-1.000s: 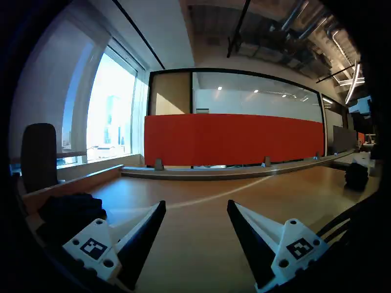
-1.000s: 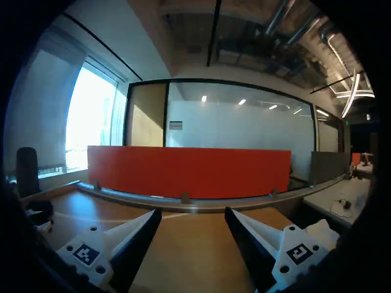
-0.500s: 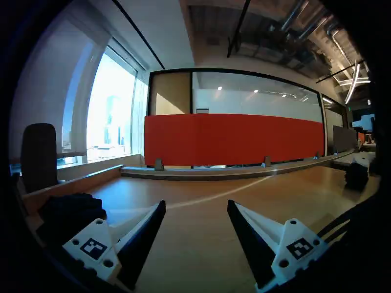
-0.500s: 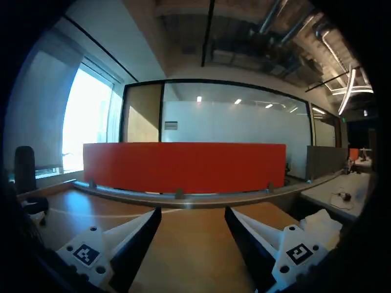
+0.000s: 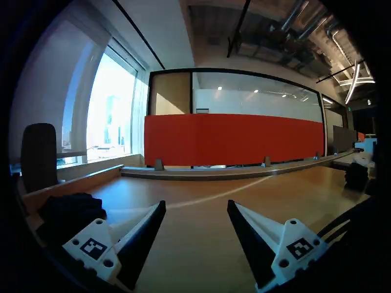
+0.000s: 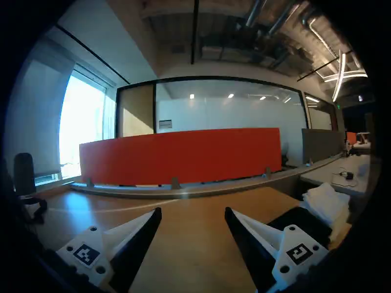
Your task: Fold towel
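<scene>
In the right gripper view a stack of white folded towels (image 6: 326,201) lies at the far right of the wooden table (image 6: 195,229), beside a flat black thing (image 6: 298,220). My right gripper (image 6: 192,210) hovers open over the bare wood, left of the stack, with nothing between its fingers. In the left gripper view my left gripper (image 5: 196,202) is also open and empty above the table (image 5: 195,244). A dark bundle of cloth (image 5: 68,210) lies just beyond its left finger.
A long red divider (image 5: 234,139) (image 6: 181,155) runs along the table's far edge, with glass walls behind. A bright window (image 5: 110,117) and a dark chair back (image 5: 38,154) are on the left. A dark lump (image 5: 356,176) sits at the table's right end.
The right gripper's view has swung right and tipped, bringing the white towel stack and the black thing further into sight. The left gripper has stayed still.
</scene>
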`<state>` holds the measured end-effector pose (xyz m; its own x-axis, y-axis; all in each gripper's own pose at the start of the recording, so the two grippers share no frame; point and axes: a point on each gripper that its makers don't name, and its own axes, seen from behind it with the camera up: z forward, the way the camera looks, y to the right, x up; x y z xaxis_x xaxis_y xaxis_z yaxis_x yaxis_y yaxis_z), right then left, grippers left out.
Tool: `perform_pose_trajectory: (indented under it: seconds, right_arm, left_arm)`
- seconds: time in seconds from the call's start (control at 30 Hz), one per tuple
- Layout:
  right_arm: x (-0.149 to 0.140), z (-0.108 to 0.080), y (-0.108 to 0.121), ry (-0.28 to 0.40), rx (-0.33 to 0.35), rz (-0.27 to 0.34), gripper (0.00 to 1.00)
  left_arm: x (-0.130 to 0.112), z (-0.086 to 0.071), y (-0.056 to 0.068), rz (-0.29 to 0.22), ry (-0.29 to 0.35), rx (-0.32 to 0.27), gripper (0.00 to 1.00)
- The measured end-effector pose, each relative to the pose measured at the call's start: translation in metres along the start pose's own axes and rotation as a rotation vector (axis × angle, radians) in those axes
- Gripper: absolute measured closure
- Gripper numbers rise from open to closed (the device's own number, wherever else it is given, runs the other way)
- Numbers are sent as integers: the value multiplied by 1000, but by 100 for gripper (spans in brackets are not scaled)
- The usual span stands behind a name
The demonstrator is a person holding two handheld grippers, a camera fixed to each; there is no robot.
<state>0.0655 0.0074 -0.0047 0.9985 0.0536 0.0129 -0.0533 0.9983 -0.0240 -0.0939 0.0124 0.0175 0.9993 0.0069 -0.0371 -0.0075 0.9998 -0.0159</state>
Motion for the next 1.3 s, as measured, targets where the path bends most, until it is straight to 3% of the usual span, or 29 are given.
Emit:
perform_pose_trajectory:
  seconds: [0.43,0.9,1.3]
  right_arm:
    - [-35,1,6,7,21,6,0]
    - [-48,0,9,10,5,23,1]
    - [-57,0,-2,3,12,-37,0]
  left_arm:
    - [1,0,1,0,0,0,7]
    - [0,-1,1,0,0,0,7]
    - [0,0,0,0,0,0,6]
